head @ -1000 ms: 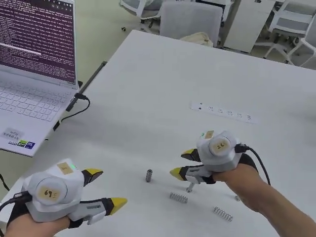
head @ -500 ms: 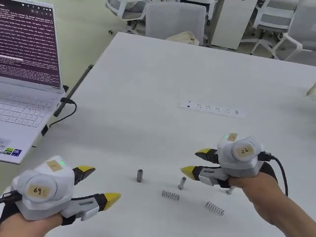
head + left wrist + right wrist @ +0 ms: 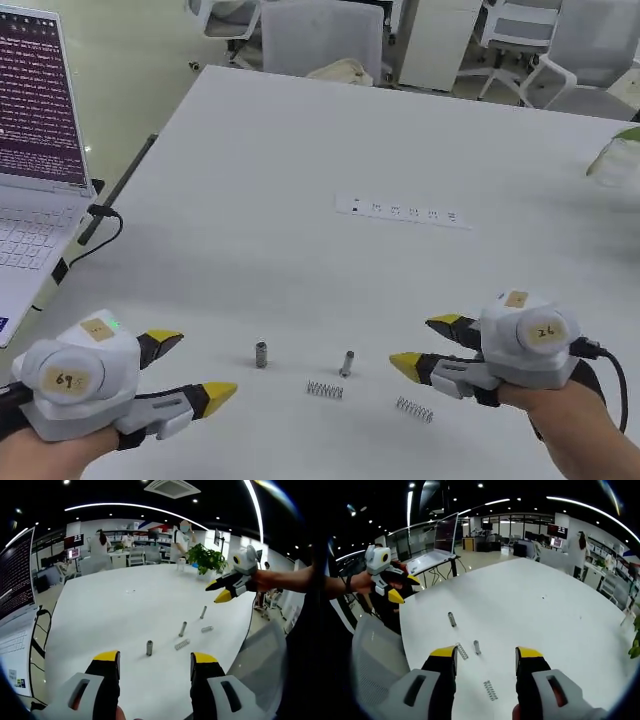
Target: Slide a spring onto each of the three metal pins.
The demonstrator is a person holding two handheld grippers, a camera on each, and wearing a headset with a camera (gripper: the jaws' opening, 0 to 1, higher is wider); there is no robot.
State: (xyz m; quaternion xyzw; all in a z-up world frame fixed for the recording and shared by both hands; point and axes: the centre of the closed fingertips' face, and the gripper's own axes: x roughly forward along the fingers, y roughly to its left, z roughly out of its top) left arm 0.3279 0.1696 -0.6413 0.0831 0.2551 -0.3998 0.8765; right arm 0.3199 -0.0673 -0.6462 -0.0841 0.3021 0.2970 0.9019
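well, pin near right hand-held gripper

The left tool carries a round sticker marked "69"; the right tool bears what looks like "26". The text on the laptop screen is too small to read.

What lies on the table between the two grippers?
In the head view, between the left gripper and the right gripper: a pin wearing a spring, a bare pin and two loose springs.
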